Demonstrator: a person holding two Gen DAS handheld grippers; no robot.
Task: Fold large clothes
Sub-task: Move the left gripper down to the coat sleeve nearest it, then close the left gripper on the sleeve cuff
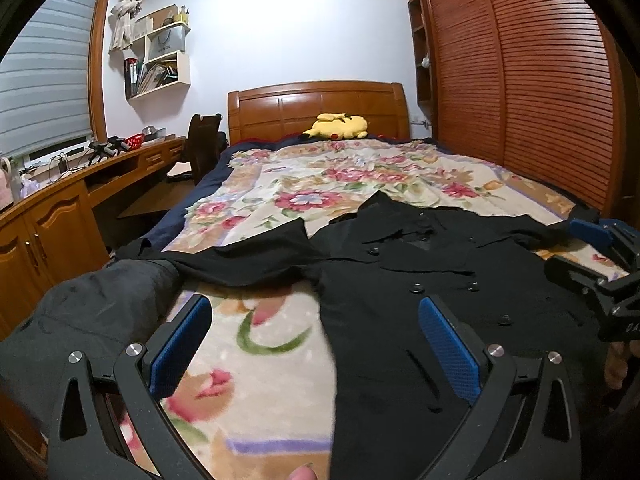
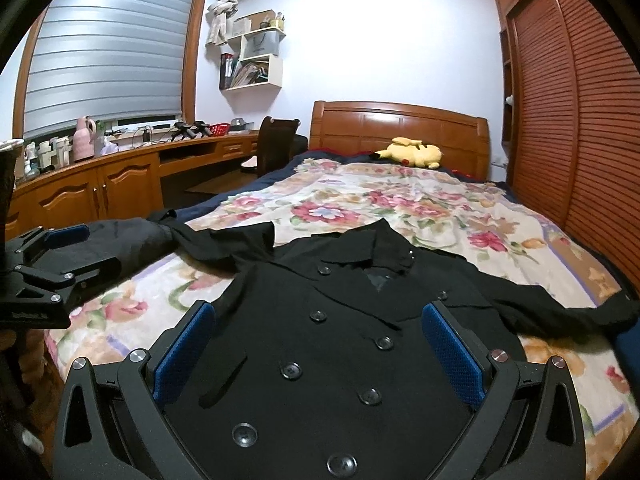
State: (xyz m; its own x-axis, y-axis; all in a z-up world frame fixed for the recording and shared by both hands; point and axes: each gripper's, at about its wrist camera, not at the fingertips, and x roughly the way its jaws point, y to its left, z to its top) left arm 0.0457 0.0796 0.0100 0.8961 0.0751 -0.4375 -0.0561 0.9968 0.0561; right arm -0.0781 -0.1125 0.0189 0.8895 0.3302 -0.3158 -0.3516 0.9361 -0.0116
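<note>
Nearest, the left tongs (image 1: 316,340) and right tongs (image 2: 320,344) are hovering agape and empty over the black coat (image 2: 340,320), which is lying buttoned-side up, sleeves outspread for folding, across the floral blanket (image 2: 400,208).

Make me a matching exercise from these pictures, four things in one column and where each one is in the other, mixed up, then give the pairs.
Things:
1. black double-breasted coat
2. yellow plush toy
3. red basket
4. white wall shelves

Places:
A. on the wooden desk under the window
B. mounted on the wall above the desk chair
C. spread flat on the floral blanket
D. at the headboard end of the bed

Pairs: 1-C, 2-D, 3-A, 4-B
</note>
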